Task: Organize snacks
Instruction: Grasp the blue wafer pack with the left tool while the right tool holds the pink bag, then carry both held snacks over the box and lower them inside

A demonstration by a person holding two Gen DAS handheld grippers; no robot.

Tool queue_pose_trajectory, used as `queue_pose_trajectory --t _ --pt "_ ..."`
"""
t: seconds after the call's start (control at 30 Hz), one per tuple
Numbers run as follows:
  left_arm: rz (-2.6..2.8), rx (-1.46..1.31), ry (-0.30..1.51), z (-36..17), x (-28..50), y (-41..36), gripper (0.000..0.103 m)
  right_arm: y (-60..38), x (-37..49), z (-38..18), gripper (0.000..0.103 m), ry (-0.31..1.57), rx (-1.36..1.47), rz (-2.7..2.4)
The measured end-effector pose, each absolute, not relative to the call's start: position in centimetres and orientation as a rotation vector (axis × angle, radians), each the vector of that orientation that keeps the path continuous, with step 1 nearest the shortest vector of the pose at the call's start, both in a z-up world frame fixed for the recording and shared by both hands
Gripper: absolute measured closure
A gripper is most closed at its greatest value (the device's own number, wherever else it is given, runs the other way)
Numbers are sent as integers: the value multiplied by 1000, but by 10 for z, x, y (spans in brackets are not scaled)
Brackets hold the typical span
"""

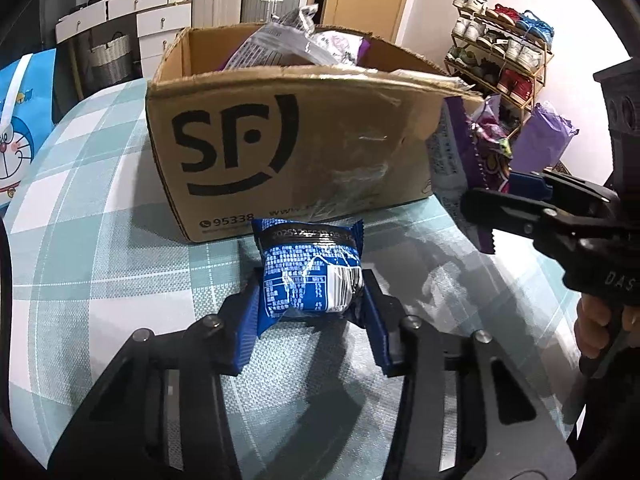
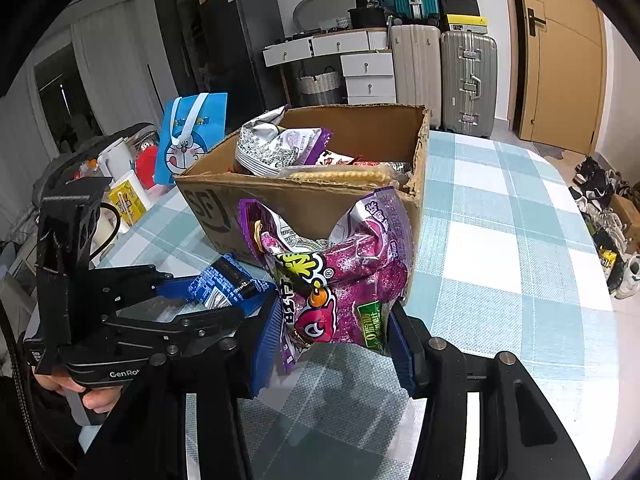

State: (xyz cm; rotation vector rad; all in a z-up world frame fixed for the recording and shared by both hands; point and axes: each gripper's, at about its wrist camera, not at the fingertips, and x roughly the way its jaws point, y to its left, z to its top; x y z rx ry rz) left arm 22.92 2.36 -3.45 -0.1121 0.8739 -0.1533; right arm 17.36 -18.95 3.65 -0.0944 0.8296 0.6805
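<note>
A: What is the left gripper (image 1: 310, 300) doing?

B: Its blue pads pinch a small blue snack packet (image 1: 310, 272) from both sides, low over the checked tabletop (image 1: 100, 240), just in front of the cardboard box (image 1: 300, 152).

A: And the right gripper (image 2: 332, 332)?

B: It is clamped on a crumpled purple snack bag (image 2: 340, 280), held up off the tabletop beside the box's near corner. From the left wrist view that bag (image 1: 480, 148) hangs just right of the box.

A: What is in the box?

B: It stands open with several packets: a grey-and-white printed bag (image 2: 272, 148) leaning at the left wall and a pale cracker pack (image 2: 344, 176) along the front edge.

A: Anything else nearby?

B: A blue cartoon gift bag (image 2: 188, 140) stands behind the box, and 2 suitcases (image 2: 440, 76) stand by the far wall.
</note>
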Motion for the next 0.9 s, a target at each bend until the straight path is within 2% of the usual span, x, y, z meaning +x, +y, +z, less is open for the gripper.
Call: queue_pose_trajectory --t 0.9 --pt "-184 -87 704 46 164 -1 61 -199 158 69 53 745 -74 696"
